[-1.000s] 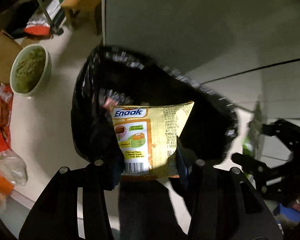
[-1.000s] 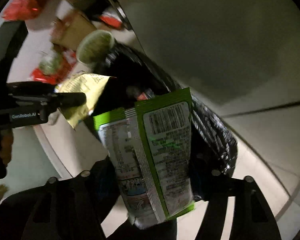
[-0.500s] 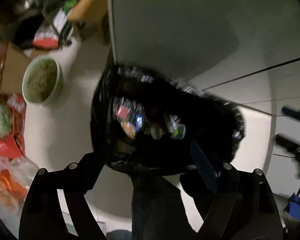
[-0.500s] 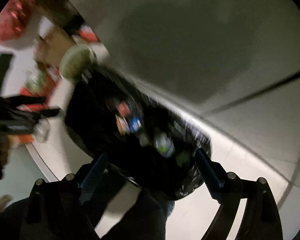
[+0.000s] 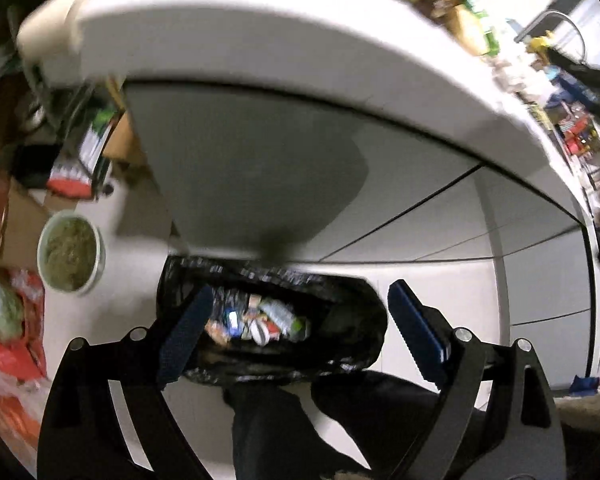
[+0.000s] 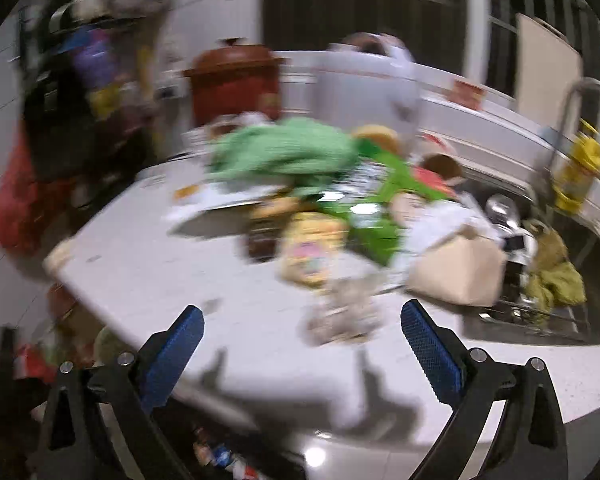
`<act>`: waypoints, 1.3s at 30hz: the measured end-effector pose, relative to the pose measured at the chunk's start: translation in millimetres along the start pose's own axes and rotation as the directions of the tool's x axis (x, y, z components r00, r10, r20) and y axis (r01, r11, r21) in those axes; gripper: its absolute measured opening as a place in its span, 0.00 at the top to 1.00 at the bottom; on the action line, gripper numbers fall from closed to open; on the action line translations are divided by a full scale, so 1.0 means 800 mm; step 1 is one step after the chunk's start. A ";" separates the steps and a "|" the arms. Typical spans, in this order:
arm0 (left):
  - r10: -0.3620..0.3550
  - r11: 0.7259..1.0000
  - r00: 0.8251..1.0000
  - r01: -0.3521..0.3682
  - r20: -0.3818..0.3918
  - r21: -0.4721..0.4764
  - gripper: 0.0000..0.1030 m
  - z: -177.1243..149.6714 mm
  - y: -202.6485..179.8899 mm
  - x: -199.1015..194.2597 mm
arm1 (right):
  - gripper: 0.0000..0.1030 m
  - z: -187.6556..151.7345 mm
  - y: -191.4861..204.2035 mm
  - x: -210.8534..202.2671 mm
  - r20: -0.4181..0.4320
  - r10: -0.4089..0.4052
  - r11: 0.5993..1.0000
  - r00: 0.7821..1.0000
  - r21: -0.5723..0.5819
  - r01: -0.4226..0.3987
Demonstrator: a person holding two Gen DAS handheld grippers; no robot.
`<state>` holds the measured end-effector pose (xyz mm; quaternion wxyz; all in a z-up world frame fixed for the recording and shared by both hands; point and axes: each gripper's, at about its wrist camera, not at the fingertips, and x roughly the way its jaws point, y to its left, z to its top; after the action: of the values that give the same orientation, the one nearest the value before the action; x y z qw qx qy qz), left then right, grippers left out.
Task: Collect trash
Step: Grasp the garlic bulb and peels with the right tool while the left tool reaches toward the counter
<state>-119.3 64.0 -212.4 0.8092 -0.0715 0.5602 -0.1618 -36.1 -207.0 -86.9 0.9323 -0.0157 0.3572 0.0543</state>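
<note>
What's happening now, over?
Both tongs open, empty: left tongs over black trash bag, right tongs facing wrapper pile on counter. Nothing blocking.

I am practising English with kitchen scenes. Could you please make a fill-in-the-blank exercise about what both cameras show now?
1. Both grippers, left gripper and right gripper, are ____ and hold nothing.
2. The trash bag on the floor is ____ in colour.
3. The pile of wrappers lies on the white ____.
4. The round bowl stands on the ____, beside the bag.

Missing words: open; black; counter; floor
</note>
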 end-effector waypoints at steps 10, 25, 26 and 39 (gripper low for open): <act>-0.008 1.000 0.999 0.007 0.045 0.026 0.16 0.029 -0.044 -0.009 | 0.42 -0.010 -0.013 0.083 -0.142 0.066 0.995 0.988 -0.061 -0.075; -0.069 0.990 0.971 0.038 0.228 0.137 0.16 0.148 -0.130 -0.029 | 0.56 0.007 -0.064 0.002 -0.048 0.177 0.980 0.983 0.098 -0.172; -0.047 0.988 0.970 0.010 0.240 0.152 0.16 0.164 -0.142 -0.022 | 0.56 0.006 -0.069 -0.003 -0.045 0.181 0.978 0.983 0.111 -0.175; 0.125 0.976 0.951 -0.169 0.284 0.135 0.24 0.275 -0.171 0.050 | 0.57 -0.016 -0.103 -0.006 -0.050 0.194 0.965 0.980 0.187 -0.182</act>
<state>72.9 -92.2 -127.7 0.8918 0.0131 0.4321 -0.1331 -39.2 -290.5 -93.8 0.9078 0.1014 0.3921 0.1093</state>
